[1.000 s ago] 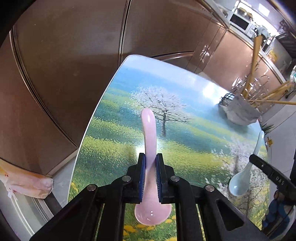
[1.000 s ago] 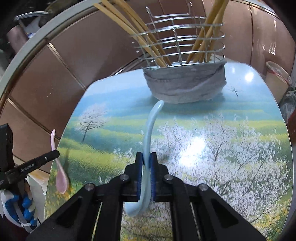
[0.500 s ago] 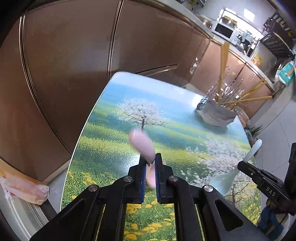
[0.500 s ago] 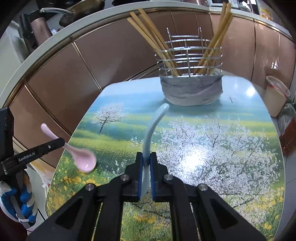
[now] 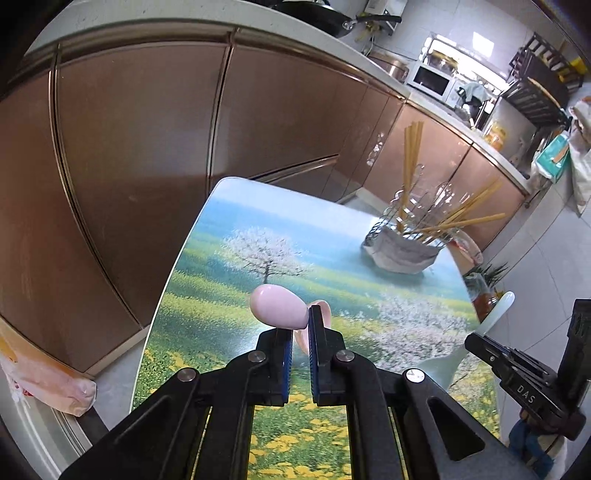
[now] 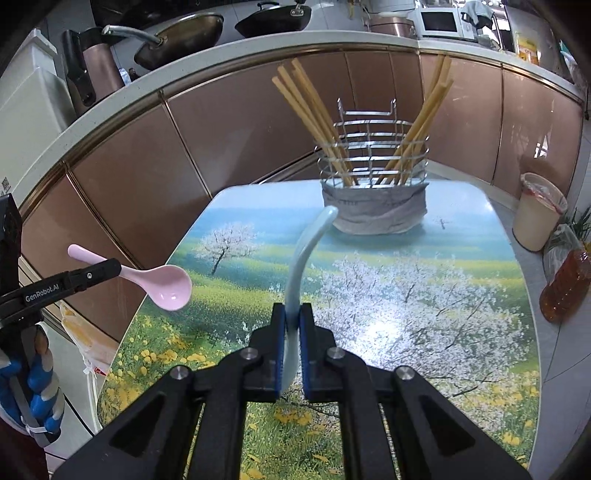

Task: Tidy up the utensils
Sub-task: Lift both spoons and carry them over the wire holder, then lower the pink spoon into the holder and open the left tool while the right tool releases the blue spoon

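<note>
wok (image 6: pixel 273 18), microwave (image 6: pixel 441 20), bin (image 6: pixel 537 212), oil bottle (image 6: pixel 565 286)

Black tools (image 5: pixel 298 325) w/ blue pads, silver screws, white "GenRobot.AI" marking (image 6: pixel 98 275); blue/grey glove (image 6: pixel 38 402).

Left tool (image 5: pixel 298 332) angled downward, jaws clamped on a pink spoon (image 5: pixel 279 308). Right tool (image 6: pixel 291 325) angled downward, jaws clamped on a pale blue spoon (image 6: pixel 301 266).
</note>
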A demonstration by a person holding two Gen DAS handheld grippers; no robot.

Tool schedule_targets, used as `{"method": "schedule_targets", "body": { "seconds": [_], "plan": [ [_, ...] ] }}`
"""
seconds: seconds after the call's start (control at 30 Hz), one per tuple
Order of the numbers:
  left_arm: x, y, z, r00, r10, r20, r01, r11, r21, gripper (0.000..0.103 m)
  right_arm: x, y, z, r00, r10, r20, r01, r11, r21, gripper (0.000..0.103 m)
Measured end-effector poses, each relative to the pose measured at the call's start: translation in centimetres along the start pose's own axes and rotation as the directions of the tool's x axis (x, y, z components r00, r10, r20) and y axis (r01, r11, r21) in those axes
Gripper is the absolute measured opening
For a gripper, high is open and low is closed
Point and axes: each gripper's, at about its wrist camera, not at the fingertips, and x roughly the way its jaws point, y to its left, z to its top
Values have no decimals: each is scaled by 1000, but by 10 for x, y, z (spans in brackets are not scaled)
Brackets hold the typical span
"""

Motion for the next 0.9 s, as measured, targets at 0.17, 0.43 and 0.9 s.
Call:
{"method": "schedule_targets", "body": {
  "seconds": [0.17,0.43,0.9],
  "plan": [
    [-13,-12,22,999,-49,17,49,999,0,8,-24,-5,28,998,-13,57,13,1000,-1,6],
    [-23,-65,85,990,-122,75,116,990,74,8,-58,-23,111,979,-73,188,76,997,-8,6],
    [75,-162,144,995,-74,70,57,974,220,8,11,-77,197,962,-178,206,178,984,19,7]
  ]
}}
